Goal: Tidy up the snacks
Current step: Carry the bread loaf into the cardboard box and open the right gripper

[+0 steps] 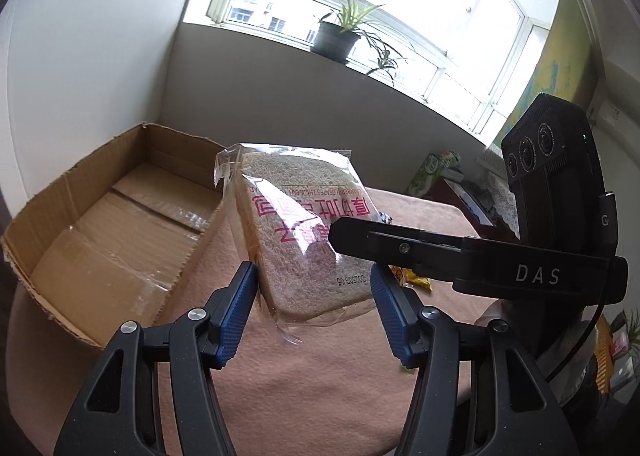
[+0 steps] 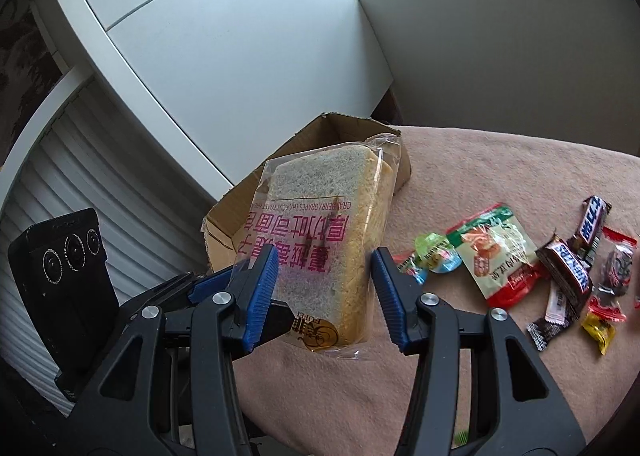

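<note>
We hold the bread (image 1: 308,232) off the tabletop (image 1: 320,368) beside the box (image 1: 100,224), pinched by both the left tool (image 1: 314,296) and right tool (image 2: 324,284). Other snacks (image 2: 496,252) lie on the tabletop to the right.

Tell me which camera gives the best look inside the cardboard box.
The left wrist view: the cardboard box lies open beside the bread packet, its taped floor and flaps in plain sight, nothing visible inside. The right wrist view shows only its far corner and outer wall, the rest hidden behind the bread.
</note>
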A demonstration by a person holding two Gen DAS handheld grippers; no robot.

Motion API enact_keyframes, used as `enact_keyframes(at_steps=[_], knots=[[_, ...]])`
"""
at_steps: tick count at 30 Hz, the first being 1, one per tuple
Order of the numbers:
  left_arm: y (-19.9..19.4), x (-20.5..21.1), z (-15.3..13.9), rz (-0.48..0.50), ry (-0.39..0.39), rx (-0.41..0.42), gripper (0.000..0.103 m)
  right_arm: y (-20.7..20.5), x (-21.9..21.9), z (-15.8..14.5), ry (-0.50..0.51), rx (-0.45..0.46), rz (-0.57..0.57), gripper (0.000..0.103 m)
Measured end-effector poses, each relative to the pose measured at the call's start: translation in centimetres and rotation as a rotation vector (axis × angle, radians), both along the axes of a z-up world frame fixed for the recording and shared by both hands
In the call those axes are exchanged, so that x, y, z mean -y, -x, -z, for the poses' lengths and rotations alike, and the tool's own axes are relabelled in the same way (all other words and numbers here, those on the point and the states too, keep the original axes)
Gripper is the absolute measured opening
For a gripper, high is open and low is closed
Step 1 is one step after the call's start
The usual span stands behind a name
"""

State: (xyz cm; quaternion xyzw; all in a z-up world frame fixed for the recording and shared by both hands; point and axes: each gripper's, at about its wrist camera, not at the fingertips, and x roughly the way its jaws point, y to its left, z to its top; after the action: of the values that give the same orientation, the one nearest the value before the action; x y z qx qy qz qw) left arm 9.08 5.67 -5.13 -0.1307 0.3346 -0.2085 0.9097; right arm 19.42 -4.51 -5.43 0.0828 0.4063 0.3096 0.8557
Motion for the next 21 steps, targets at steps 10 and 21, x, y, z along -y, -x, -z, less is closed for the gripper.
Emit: enact_keyframes(at_steps=[10,21], knots=[[-1.6,-5.3,0.7,-0.136,-0.006,-0.003,0.057,-3.5,-6.4,1.2,0.01,-0.021,-0.103,0.052],[-2.3,-8.6,1.7,-0.234,-0.028,-0.027,0.057,-5.9,-10.3,3.3,0.013,-0.055,-0.154,0.052]])
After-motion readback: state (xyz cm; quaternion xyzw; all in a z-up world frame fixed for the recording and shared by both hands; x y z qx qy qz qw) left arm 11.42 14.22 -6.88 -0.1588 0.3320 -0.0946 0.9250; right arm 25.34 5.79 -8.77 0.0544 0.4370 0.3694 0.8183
